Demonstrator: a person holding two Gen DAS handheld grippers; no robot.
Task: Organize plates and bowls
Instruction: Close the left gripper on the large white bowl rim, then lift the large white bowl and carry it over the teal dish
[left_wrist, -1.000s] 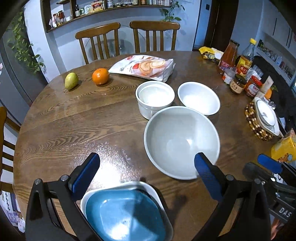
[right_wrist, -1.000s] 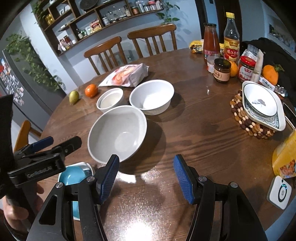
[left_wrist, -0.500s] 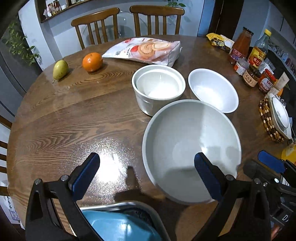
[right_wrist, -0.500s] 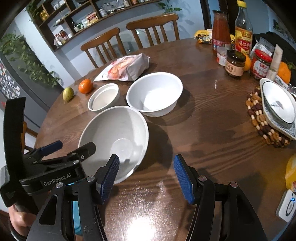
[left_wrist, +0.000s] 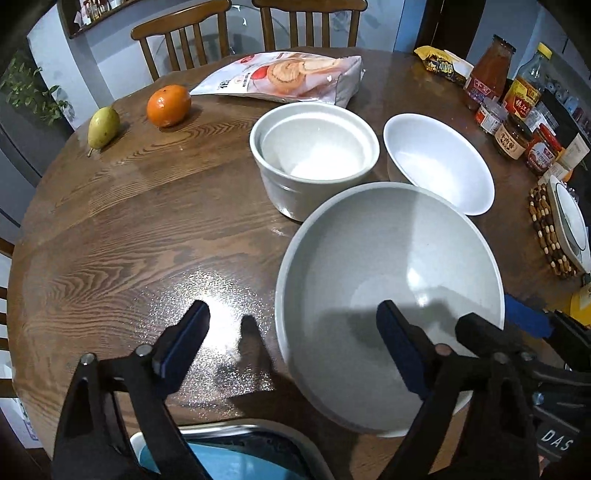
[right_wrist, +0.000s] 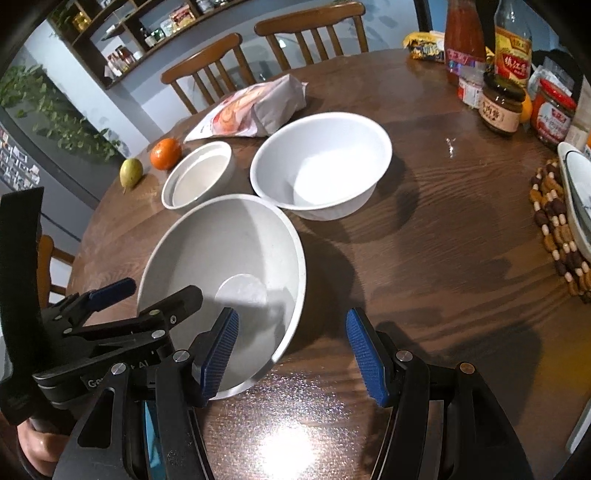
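Observation:
A large grey bowl (left_wrist: 388, 280) (right_wrist: 229, 266) sits on the round wooden table. My left gripper (left_wrist: 291, 332) is open, its jaws on either side of the bowl's near left rim. My right gripper (right_wrist: 291, 350) is open, its jaws on either side of the bowl's near right rim. Behind stand a straight-sided white bowl (left_wrist: 314, 155) (right_wrist: 199, 177) and a wide white bowl (left_wrist: 439, 162) (right_wrist: 321, 162). A blue dish in a white plate (left_wrist: 229, 458) lies under my left gripper at the near table edge.
A pear (left_wrist: 103, 125), an orange (left_wrist: 168, 105) and a snack bag (left_wrist: 284, 75) lie at the back. Sauce bottles and jars (right_wrist: 498, 99) crowd the right. A white dish on a beaded mat (right_wrist: 569, 218) sits at the right edge. Chairs stand behind.
Both grippers have moved forward and closer to the large grey bowl, which now fills more of each view. Their jaws now stand on either side of its near rim. Both stayed open.

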